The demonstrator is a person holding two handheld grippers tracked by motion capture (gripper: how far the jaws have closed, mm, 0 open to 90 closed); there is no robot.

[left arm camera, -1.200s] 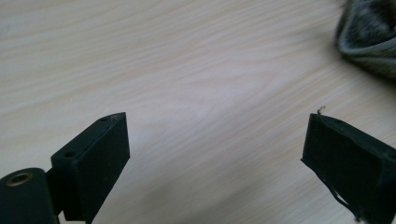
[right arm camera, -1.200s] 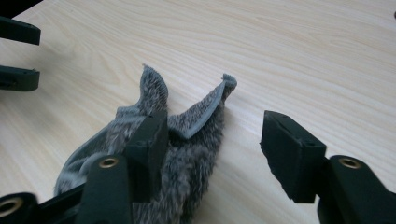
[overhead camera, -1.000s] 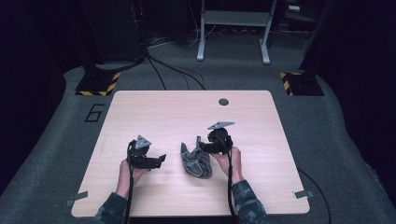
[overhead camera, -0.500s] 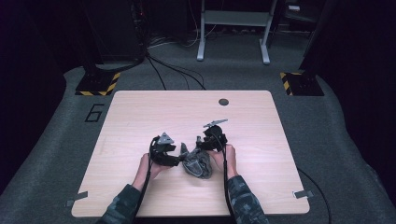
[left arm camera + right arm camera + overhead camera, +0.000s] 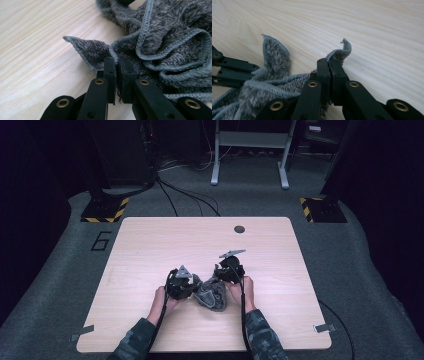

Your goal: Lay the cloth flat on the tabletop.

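We are working at the pale rectangular wooden table (image 5: 150, 255), and the crumpled grey terry-cloth towel with a stitched hem (image 5: 211, 293) is lying bunched on it between our two hands, toward the 6 o'clock edge. The left gripper (image 5: 192, 287) is sitting at the towel's 9 o'clock side and the right gripper (image 5: 224, 277) at its 1 o'clock side. Both sets of jaws have just been closing, and each is now clamped on the towel's hem.

We are judging the work as barely begun: both grips are taken, but the towel is still a heap, so lifting, spreading and any folding are all left.

The high view is giving us the layout, with the small dark round hole (image 5: 239, 229) near the table's 12 o'clock edge and the black floor cables (image 5: 190, 195) beyond, yet it is too coarse to show what the jaws are pinching. The left gripper view is showing the left gripper (image 5: 117, 75) nipping the hem just beside a pointed corner (image 5: 82, 46). The right gripper view is showing the right gripper (image 5: 329, 72) biting a curled corner tip (image 5: 344, 48), with the left gripper's black linkage (image 5: 232, 68) at 9 o'clock.
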